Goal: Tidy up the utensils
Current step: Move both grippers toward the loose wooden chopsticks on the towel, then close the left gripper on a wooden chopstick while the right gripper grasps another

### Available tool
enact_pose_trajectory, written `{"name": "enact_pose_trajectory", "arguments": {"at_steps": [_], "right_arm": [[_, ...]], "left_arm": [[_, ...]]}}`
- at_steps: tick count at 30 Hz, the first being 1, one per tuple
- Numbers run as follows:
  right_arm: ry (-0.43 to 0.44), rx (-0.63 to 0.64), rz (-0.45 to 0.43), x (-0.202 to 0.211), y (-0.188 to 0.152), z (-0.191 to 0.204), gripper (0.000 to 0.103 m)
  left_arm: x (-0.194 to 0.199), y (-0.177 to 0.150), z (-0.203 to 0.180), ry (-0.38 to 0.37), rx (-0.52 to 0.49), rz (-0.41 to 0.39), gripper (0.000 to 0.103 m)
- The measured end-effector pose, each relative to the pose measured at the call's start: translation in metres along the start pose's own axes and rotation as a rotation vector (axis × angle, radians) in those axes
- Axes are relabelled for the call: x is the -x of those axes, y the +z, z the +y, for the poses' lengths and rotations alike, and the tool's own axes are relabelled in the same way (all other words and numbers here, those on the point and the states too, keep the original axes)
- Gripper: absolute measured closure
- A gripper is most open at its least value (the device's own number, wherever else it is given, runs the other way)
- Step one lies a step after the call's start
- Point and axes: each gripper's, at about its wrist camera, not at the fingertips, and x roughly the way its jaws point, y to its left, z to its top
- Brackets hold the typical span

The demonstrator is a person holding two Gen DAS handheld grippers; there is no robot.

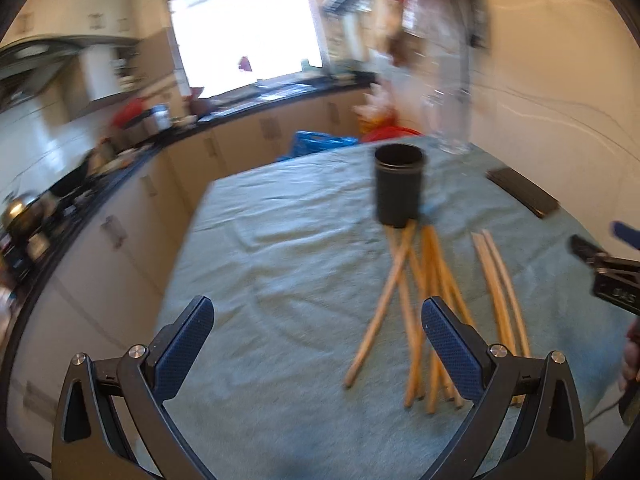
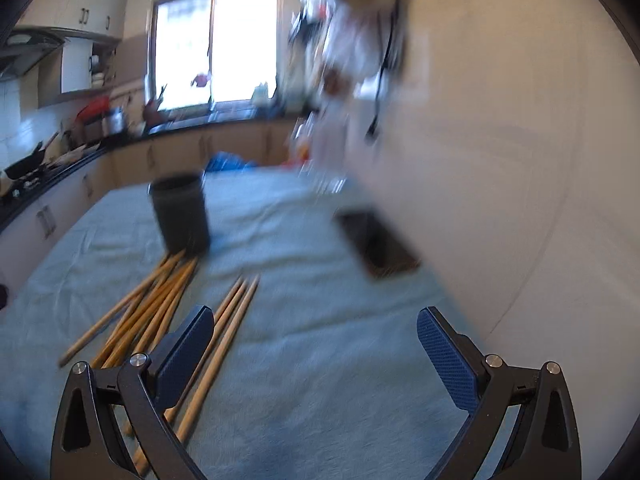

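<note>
Both spread wide and empty above the green-clothed table [image 1: 280,240]: left gripper [image 1: 316,336] over the near edge, right gripper [image 2: 312,336] nearer the wall-side edge. Ahead, toward mid-table, one upright black holder [image 1: 399,184], with a fanned pile of wooden chopsticks [image 1: 420,300] touching its base, too overlapped and blurred to count, and a separate pair [image 1: 500,292] just beside. Further out, one dark flat tray [image 1: 522,192] by the wall-side edge and a clear glass [image 1: 448,120] at the far edge; no readable writing.
</note>
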Motion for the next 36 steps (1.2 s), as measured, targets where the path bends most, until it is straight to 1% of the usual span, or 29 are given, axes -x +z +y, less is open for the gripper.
{"name": "enact_pose_trajectory", "arguments": {"at_steps": [2, 3, 5, 6, 7, 8, 9, 10, 11, 13, 15, 17, 18, 19, 20, 21, 22, 25, 32, 36], "right_arm": [[0.057, -0.019, 0.067, -0.016, 0.002, -0.004, 0.001], [0.088, -0.027, 0.116, -0.027, 0.004, -0.005, 0.003], [0.14, -0.04, 0.182, -0.042, 0.007, -0.005, 0.008], [0.162, -0.05, 0.203, -0.048, 0.008, -0.006, 0.012], [0.188, -0.065, 0.23, -0.055, 0.01, -0.007, 0.015], [0.215, -0.079, 0.26, -0.064, 0.012, -0.007, 0.017], [0.228, -0.085, 0.274, -0.069, 0.012, -0.007, 0.021], [0.244, -0.087, 0.297, -0.077, 0.014, -0.005, 0.028], [0.251, -0.085, 0.315, -0.083, 0.015, -0.003, 0.031], [0.271, -0.077, 0.354, -0.097, 0.014, 0.005, 0.043], [0.282, -0.07, 0.385, -0.106, 0.012, 0.012, 0.05], [0.282, -0.055, 0.405, -0.112, 0.011, 0.018, 0.051], [0.278, -0.046, 0.408, -0.115, 0.01, 0.021, 0.053], [0.269, -0.029, 0.413, -0.118, 0.01, 0.024, 0.055], [0.251, -0.009, 0.411, -0.12, 0.01, 0.028, 0.057], [0.234, 0.01, 0.406, -0.121, 0.01, 0.03, 0.065], [0.229, 0.02, 0.408, -0.122, 0.011, 0.031, 0.071], [0.24, 0.009, 0.418, -0.124, 0.013, 0.027, 0.08], [0.235, -0.009, 0.441, -0.122, 0.013, 0.013, 0.081], [0.235, -0.009, 0.469, -0.123, 0.014, 0.005, 0.081]], "left_arm": [[-0.02, 0.01, -0.008, -0.059, -0.045, 0.04, 0.0], [-0.029, 0.014, -0.011, -0.079, -0.061, 0.054, 0.002], [-0.051, 0.022, -0.019, -0.115, -0.096, 0.097, 0.011], [-0.064, 0.026, -0.022, -0.129, -0.109, 0.131, 0.019], [-0.074, 0.029, -0.025, -0.143, -0.115, 0.156, 0.024], [-0.086, 0.033, -0.029, -0.168, -0.12, 0.185, 0.025], [-0.097, 0.036, -0.032, -0.19, -0.123, 0.206, 0.025], [-0.106, 0.037, -0.035, -0.206, -0.125, 0.223, 0.027], [-0.117, 0.04, -0.038, -0.218, -0.13, 0.244, 0.029], [-0.136, 0.043, -0.043, -0.235, -0.14, 0.284, 0.038], [-0.15, 0.044, -0.045, -0.244, -0.146, 0.314, 0.043], [-0.164, 0.046, -0.046, -0.25, -0.145, 0.338, 0.046], [-0.167, 0.047, -0.045, -0.259, -0.141, 0.349, 0.052], [-0.171, 0.047, -0.045, -0.271, -0.138, 0.363, 0.063], [-0.176, 0.046, -0.045, -0.281, -0.136, 0.382, 0.072], [-0.18, 0.045, -0.045, -0.292, -0.134, 0.4, 0.091], [-0.181, 0.044, -0.043, -0.307, -0.122, 0.41, 0.094], [-0.181, 0.042, -0.032, -0.32, -0.059, 0.41, 0.094], [-0.179, 0.026, 0.009, -0.319, 0.102, 0.437, 0.095], [-0.174, 0.023, 0.021, -0.304, 0.125, 0.469, 0.095]]}}
